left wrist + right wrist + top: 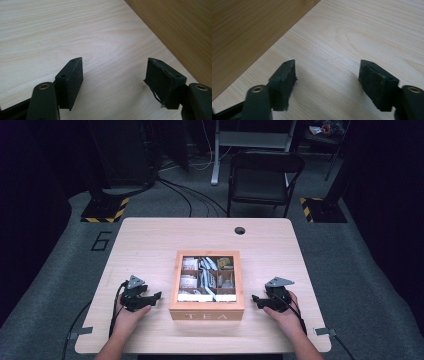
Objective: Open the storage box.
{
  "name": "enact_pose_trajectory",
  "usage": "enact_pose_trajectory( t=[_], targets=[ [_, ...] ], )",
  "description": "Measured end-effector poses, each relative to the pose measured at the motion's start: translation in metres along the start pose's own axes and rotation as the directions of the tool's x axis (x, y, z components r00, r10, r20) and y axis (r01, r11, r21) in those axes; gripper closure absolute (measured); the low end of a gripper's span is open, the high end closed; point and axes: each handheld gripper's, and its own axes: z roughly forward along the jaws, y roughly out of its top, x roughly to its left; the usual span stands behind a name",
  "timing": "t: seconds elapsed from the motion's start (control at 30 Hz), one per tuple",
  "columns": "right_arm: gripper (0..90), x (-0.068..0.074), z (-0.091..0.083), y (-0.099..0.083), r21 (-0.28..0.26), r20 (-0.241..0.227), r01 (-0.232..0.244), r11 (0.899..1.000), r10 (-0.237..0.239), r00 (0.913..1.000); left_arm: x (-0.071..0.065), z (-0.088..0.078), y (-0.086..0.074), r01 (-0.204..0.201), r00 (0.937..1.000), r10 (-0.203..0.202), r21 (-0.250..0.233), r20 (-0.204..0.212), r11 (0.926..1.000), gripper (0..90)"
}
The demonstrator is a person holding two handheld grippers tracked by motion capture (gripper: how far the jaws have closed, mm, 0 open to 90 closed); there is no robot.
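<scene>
Now I see the left gripper [156,296] and right gripper [256,299] gaping empty beside the centre-frame tea box [206,310], seemingly not touching it.

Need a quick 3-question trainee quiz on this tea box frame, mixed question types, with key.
1. True or false: the left tool holds a tea bag.
2. The wooden tea box sits: A) left of both tools, B) between the two tools, C) on the chair.
3. Fill in: the box front reads ____.

Key:
1. False. Its jaws stand apart over bare table, nothing between them.
2. B. The right tool is at the box's other side, also open.
3. TEA.
</scene>
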Motion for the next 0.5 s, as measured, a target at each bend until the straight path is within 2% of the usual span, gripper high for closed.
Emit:
enact_pose_trajectory(
  t=[0.07, 0.13, 0.23, 0.3, 0.37, 0.43, 0.5],
  targets=[
    [36.3, -0.001, -0.002, 0.001, 0.005, -0.008, 0.006, 1.000, -0.006, 1.0000, -0.002, -0.003, 0.002, -0.019, 0.9997, 0.019, 0.009, 0.014, 0.9998, 34.1],
    [39.7, 0.000, -0.007, 0.002, -0.013, -0.015, 0.008, 1.000, -0.009, 0.9999, -0.004, -0.007, 0.005, -0.039, 0.9989, 0.039, 0.001, 0.027, 0.9992, 36.1],
    [40.1, 0.002, -0.015, 0.007, -0.054, -0.024, 0.023, 0.998, -0.024, 0.9994, -0.009, -0.015, 0.009, -0.045, 0.9974, 0.046, -0.013, 0.056, 0.9989, 38.3],
    [40.0, 0.006, -0.021, 0.010, -0.071, -0.031, 0.021, 0.997, -0.023, 0.9992, -0.012, -0.021, 0.011, -0.048, 0.9952, 0.048, -0.004, 0.085, 0.9989, 39.3],
    [40.3, 0.008, -0.025, 0.012, -0.080, -0.042, 0.041, 0.996, -0.045, 0.9981, -0.014, -0.024, 0.013, -0.058, 0.9943, 0.058, -0.009, 0.089, 0.9983, 40.8],
    [39.9, 0.012, -0.028, 0.014, -0.085, -0.031, 0.045, 0.995, -0.048, 0.9984, -0.016, -0.028, 0.015, -0.060, 0.9936, 0.061, -0.010, 0.095, 0.9981, 41.8],
    [40.6, 0.013, -0.032, 0.016, -0.083, -0.040, 0.044, 0.996, -0.047, 0.9981, -0.017, -0.033, 0.019, -0.064, 0.9932, 0.066, -0.019, 0.096, 0.9978, 41.7]
  ],
)
